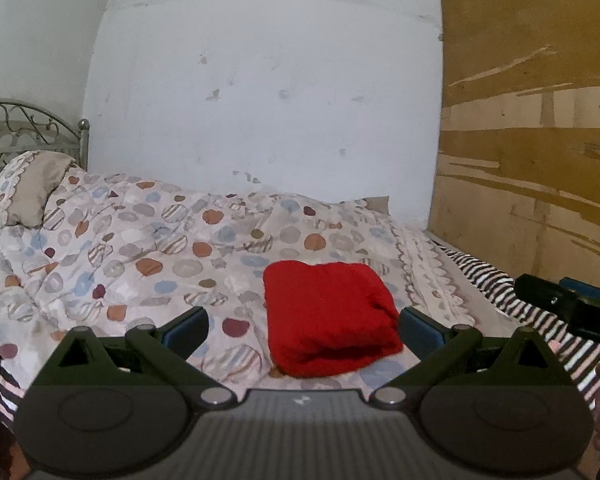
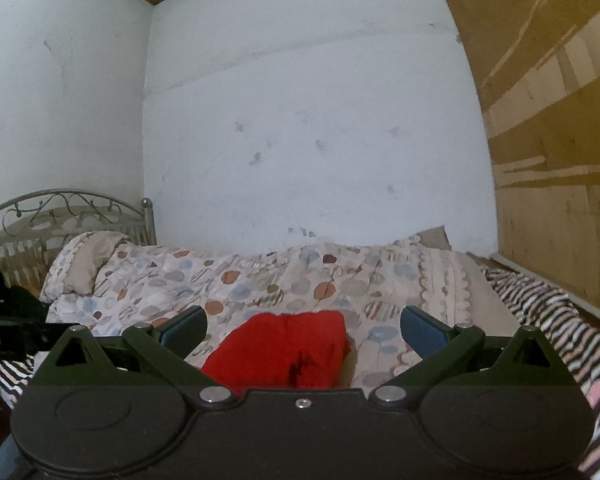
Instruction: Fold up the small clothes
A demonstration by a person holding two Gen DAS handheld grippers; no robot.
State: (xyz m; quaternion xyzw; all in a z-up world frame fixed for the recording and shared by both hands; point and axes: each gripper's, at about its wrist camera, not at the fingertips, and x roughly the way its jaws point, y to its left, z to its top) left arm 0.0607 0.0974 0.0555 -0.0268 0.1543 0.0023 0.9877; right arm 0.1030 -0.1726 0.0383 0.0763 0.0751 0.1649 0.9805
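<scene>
Item: my left gripper [image 1: 303, 326], jaws spread wide, held nothing. Item: my right gripper [image 2: 304, 326], likewise wide and empty, hovered just right of it. Both were apart from the cloth, I judged because the fold looked complete. Item: red garment [image 1: 328, 316], a compact folded rectangle, lay just ahead between both sets of fingers on the spotted duvet [image 1: 140, 248]. Item: pillow [image 1: 24, 188], far left. Item: striped sheet [image 2: 548, 320], right. Item: cardboard panel [image 1: 540, 120], beyond, right.

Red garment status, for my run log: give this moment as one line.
red garment: folded, lying on dotted quilt | left gripper: open, empty | right gripper: open, empty | contact: none
</scene>
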